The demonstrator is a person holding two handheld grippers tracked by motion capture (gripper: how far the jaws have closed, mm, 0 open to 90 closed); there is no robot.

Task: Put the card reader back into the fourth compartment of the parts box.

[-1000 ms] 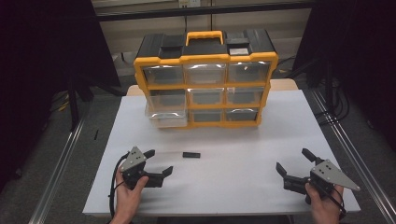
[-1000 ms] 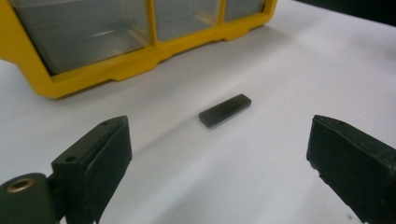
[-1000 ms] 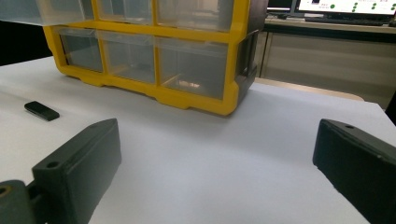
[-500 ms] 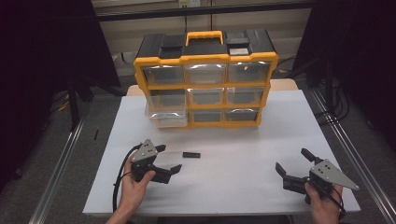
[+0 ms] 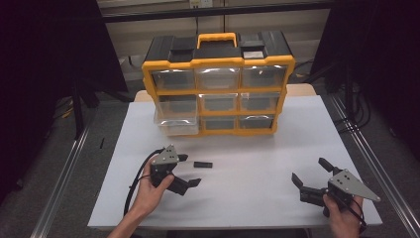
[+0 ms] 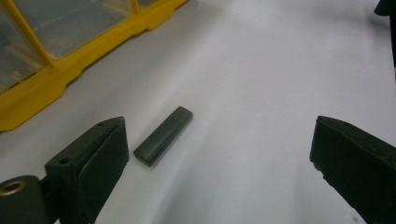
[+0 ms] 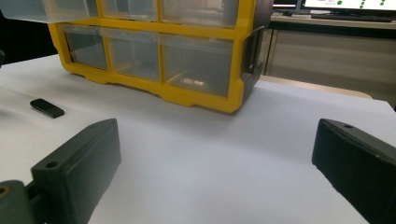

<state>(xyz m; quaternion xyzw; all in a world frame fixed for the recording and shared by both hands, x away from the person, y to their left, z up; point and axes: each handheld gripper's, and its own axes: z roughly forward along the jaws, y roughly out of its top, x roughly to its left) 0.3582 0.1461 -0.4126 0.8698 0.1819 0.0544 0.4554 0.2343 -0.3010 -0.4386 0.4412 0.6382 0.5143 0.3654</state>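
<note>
A small black stick (image 5: 202,164) lies flat on the white table (image 5: 247,203), in front of the yellow and black drawer organizer (image 5: 218,84). My left gripper (image 5: 191,170) is open, just left of the stick, its jaws pointing right. In the left gripper view the stick (image 6: 163,135) lies close to the left jaw, inside the wide gap of the gripper (image 6: 217,137). My right gripper (image 5: 308,169) is open and holds nothing, near the table's front right corner. From the right gripper (image 7: 217,133) the stick (image 7: 46,108) lies far off to the left.
The organizer has clear drawers in three rows. Its left middle drawer (image 5: 176,121) is pulled out over the table. The organizer's bottom right corner (image 7: 233,100) faces the right gripper. Metal rails (image 5: 64,188) run along both sides of the table.
My left gripper has moved forward and to the right, up to the black stick. The right gripper and the stick have stayed where they were.
</note>
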